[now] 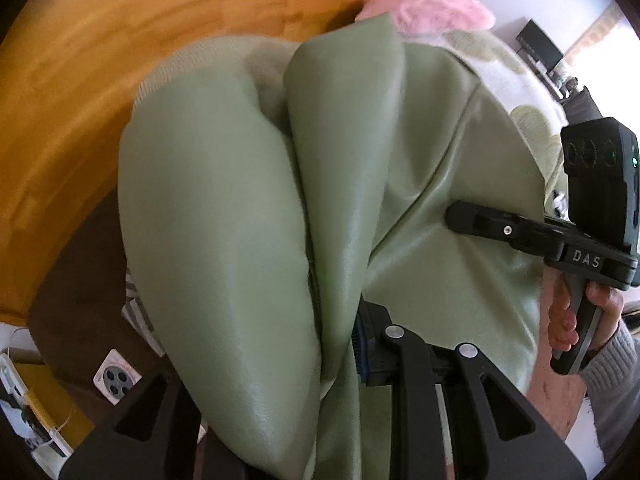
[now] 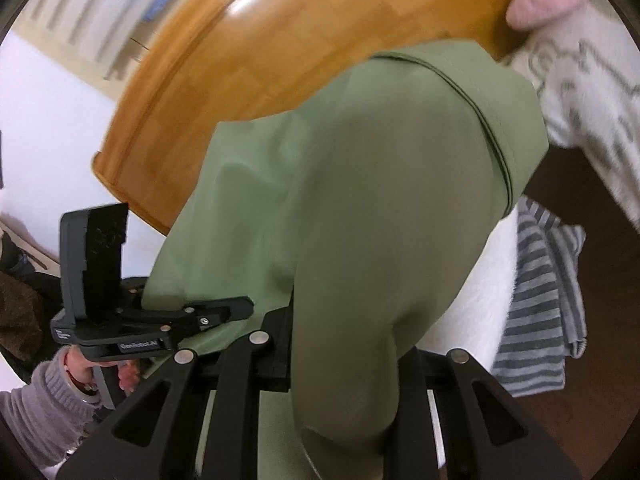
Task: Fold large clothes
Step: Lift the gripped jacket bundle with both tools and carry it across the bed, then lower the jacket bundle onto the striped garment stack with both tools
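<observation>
The fingers of the left gripper [image 1: 344,344] and right gripper [image 2: 344,364] each pinch the green garment [image 1: 248,184], which hangs bunched over the wooden tabletop's [image 1: 92,60] near edge, beside a striped cloth [image 2: 540,300].

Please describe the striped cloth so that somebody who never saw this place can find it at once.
Start from the wooden table and follow the big green garment down its right side in the right wrist view. The striped cloth hangs there in folds beside a fluffy white fabric. It alone has grey and white bands; its neighbours are plain green, white or pink.
</observation>
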`<action>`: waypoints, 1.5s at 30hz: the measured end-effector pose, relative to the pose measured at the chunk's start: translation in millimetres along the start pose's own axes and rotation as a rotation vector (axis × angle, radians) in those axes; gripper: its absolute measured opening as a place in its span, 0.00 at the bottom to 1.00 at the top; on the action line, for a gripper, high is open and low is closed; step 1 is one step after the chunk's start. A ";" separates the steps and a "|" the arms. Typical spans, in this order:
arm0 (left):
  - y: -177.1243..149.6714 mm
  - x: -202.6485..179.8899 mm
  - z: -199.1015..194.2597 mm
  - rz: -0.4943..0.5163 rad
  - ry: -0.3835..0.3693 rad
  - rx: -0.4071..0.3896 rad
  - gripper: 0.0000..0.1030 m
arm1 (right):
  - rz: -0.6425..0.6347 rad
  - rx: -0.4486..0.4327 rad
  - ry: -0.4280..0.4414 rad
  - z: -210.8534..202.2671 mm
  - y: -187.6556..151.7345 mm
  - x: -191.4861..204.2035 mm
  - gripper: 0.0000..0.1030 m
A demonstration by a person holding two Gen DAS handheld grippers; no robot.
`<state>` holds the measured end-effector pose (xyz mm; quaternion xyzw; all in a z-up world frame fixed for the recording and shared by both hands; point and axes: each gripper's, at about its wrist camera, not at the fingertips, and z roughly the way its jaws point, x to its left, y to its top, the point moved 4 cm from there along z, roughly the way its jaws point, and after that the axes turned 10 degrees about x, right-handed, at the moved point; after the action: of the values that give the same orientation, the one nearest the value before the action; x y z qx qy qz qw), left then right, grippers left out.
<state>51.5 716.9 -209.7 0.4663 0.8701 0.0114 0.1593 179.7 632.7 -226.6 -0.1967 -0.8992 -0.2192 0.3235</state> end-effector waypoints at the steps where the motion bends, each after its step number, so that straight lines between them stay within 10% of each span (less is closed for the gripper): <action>1: -1.6 -4.6 6.1 0.007 0.005 0.014 0.25 | 0.002 0.013 -0.007 8.5 0.1 -7.6 0.20; 5: 7.4 2.9 32.9 0.009 0.008 0.059 0.37 | 0.014 0.034 -0.053 33.4 -3.4 -32.7 0.29; 10: 12.4 34.6 59.2 -0.022 0.054 0.087 0.81 | 0.027 0.030 -0.139 47.3 -11.5 -51.2 0.56; 23: -3.2 62.3 49.0 -0.104 0.008 -0.024 0.85 | 0.020 -0.019 -0.240 23.7 -24.5 -40.1 0.91; 45: -26.5 45.6 22.9 -0.068 -0.007 -0.025 0.84 | -0.099 -0.124 -0.372 -41.3 -47.3 55.6 0.94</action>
<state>13.3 736.2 -248.0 0.4343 0.8847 0.0149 0.1686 137.0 583.8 -173.4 -0.2090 -0.9368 -0.2498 0.1278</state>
